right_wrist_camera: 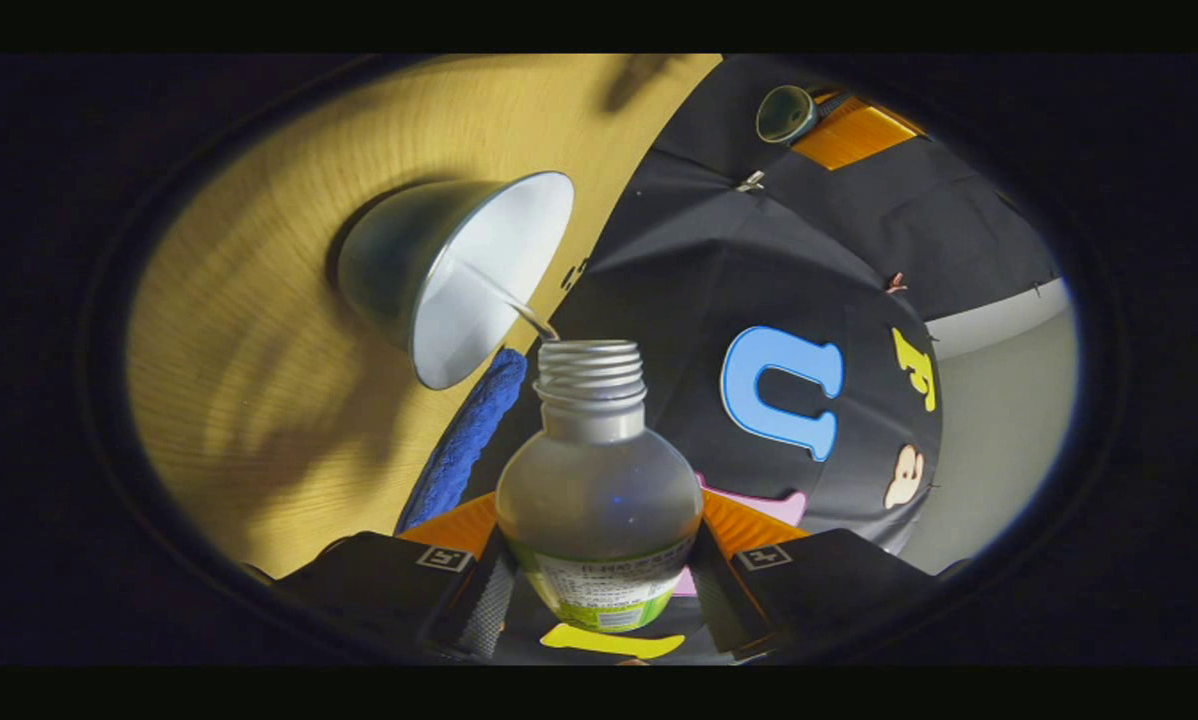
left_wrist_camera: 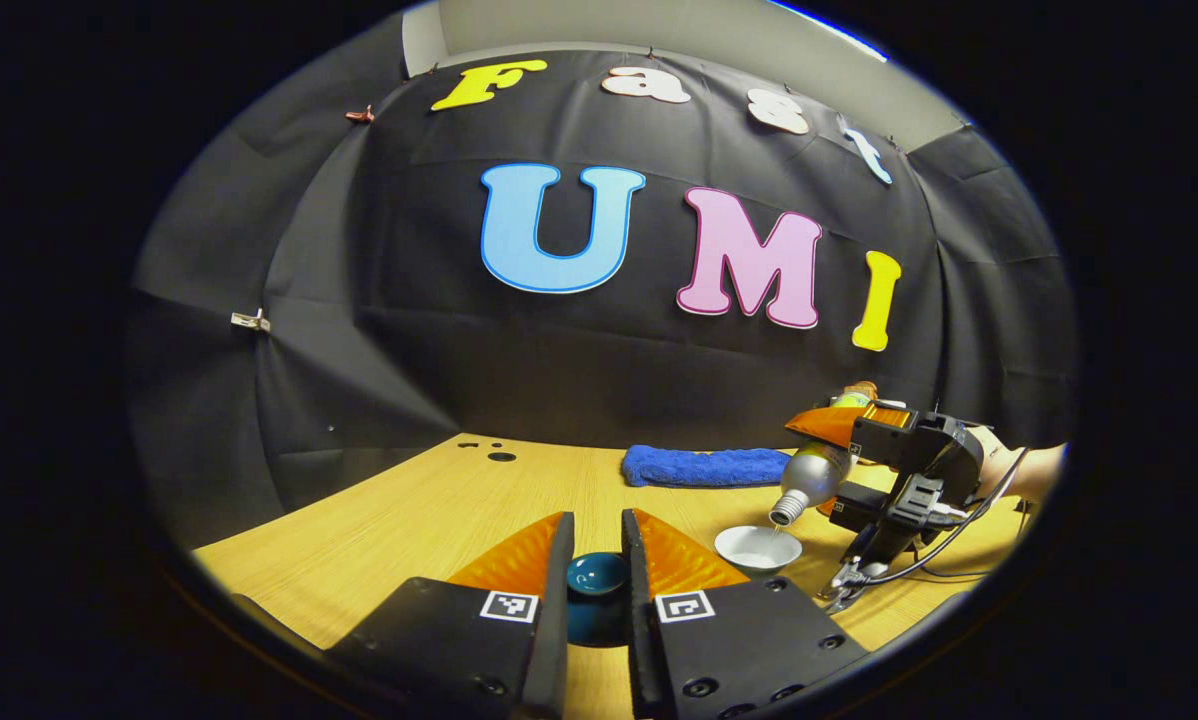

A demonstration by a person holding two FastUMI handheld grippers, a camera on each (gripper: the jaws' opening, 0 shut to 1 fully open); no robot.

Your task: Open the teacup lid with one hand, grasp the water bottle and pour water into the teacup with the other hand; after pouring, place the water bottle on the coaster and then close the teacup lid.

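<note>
In the left gripper view my left gripper (left_wrist_camera: 596,575) is shut on the dark blue teacup lid (left_wrist_camera: 597,575), held low over the table. Off to the right, the white teacup (left_wrist_camera: 757,548) stands uncovered on the wooden table (left_wrist_camera: 409,520). My right gripper (left_wrist_camera: 859,455) holds the clear water bottle (left_wrist_camera: 814,480) tilted mouth-down over the teacup. In the right gripper view the water bottle (right_wrist_camera: 599,500) sits between the fingers of my right gripper (right_wrist_camera: 599,560), and a thin stream of water (right_wrist_camera: 519,305) runs from its threaded mouth into the teacup (right_wrist_camera: 479,270).
A folded blue cloth (left_wrist_camera: 704,466) lies at the back of the table, behind the teacup. Small dark holes (left_wrist_camera: 499,455) mark the tabletop at the far left. A hand and cable (left_wrist_camera: 1009,480) trail behind the right gripper.
</note>
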